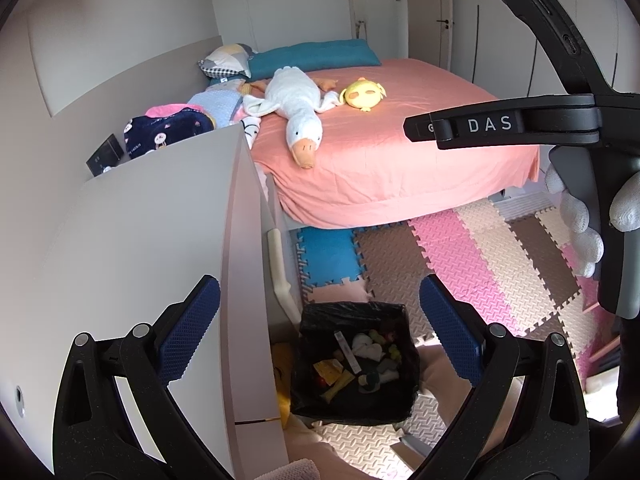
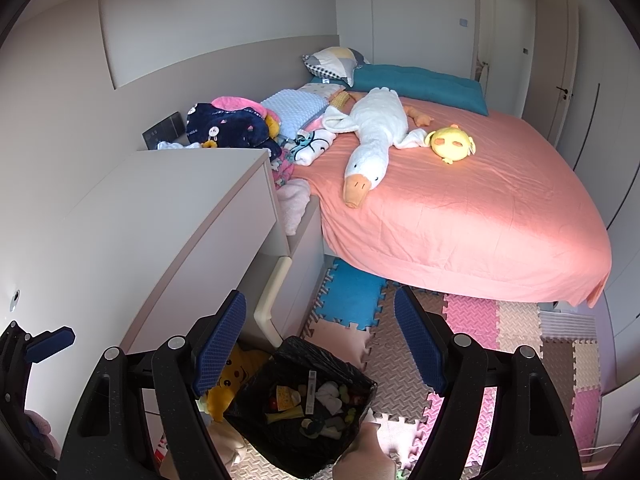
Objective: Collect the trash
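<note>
Trash of wrappers, tissues and scraps (image 1: 356, 364) fills the black-lined square bin (image 2: 256, 408) on the foam puzzle-mat floor (image 2: 472, 320), against the pale cabinet's (image 2: 180, 216) bottom corner near the pink bed's (image 2: 460, 208) foot. Left gripper (image 1: 320, 328) and right gripper (image 2: 320, 340) both hover above it, blue-padded jaws spread apart and empty.

I count one bin (image 2: 304, 408) lined with a black bag, one bed (image 2: 460, 216), one white goose toy (image 2: 372, 132), one small yellow chick toy (image 2: 452, 144), one teal bolster (image 2: 416, 80), one patchwork pillow (image 2: 334, 62) and one white cabinet (image 2: 180, 200).
</note>
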Available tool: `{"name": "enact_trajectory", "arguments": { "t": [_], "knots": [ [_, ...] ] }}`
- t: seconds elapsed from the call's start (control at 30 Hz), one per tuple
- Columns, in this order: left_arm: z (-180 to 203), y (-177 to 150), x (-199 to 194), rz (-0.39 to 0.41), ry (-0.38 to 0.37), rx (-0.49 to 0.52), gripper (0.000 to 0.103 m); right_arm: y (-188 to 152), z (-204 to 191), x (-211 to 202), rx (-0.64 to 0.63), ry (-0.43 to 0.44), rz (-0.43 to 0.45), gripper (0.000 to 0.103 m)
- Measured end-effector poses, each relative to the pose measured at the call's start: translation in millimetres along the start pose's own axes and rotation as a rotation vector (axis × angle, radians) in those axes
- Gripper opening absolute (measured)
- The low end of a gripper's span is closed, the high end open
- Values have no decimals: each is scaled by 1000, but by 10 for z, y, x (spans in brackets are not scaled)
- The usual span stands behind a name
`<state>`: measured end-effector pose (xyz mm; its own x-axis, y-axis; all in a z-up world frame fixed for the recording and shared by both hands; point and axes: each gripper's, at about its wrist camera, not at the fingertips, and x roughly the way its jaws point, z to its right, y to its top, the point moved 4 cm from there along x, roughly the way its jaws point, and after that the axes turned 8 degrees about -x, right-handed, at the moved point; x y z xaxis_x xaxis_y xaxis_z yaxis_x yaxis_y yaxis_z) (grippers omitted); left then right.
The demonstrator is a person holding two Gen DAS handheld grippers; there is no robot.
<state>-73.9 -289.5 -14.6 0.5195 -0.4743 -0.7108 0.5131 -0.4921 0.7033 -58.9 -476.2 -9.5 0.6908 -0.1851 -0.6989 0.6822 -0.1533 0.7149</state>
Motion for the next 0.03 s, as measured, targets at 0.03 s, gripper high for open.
{"name": "enact_trajectory", "arguments": {
  "t": [0.03],
  "knots": [
    [-1,-2,-1,0,3,2,96,2,-2,1,0,2,0,77]
  ]
}}
